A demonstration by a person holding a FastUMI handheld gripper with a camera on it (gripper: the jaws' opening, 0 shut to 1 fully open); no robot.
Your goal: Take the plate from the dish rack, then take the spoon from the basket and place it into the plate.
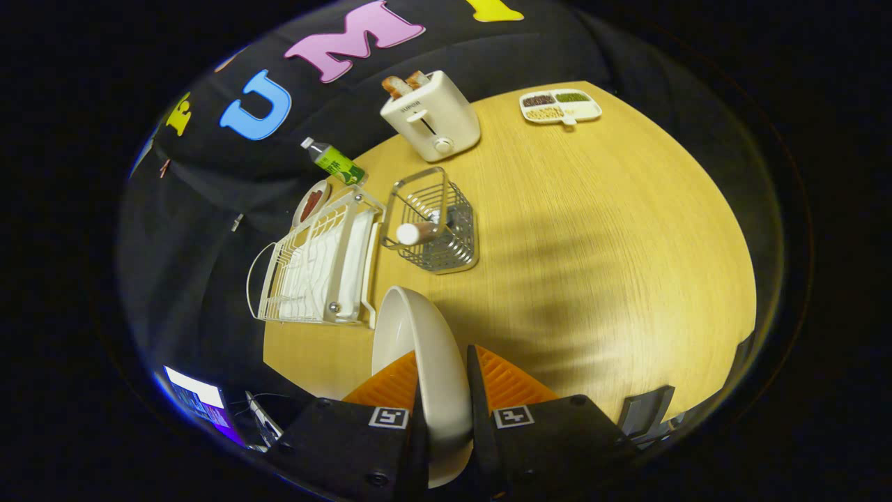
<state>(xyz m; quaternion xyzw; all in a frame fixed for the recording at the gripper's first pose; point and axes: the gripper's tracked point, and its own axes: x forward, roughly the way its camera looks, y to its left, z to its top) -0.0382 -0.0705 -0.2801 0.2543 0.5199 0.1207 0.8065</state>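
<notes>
Wooden table (592,230) underneath, wide and bare on the side away from the rack, lit warm, with a broad shadow across the middle. White dish rack (317,268) next in size, set at the table's edge beyond the fingers and off to one side, its slots without a plate. White plate (418,348) out of that rack and carried on edge, rim up, pinched between the two fingers of the gripper (446,390), one finger pressed on each face; long axis running straight ahead along the fingers, hollow side turned toward the rack. Cream toaster (432,115) farther back with bread standing in it, well apart. Wire basket (435,219) just past the plate's far rim and close beside the rack, in line with the fingers, holding the spoon (417,232) with its pale handle end up and tilted toward the rack. Judged from this: plate to be laid flat on bare wood short of the basket, then a short reach forward for the handle. Smaller still, a divided snack tray (561,107) at the far edge and a green-labelled bottle (334,162) behind the rack.
</notes>
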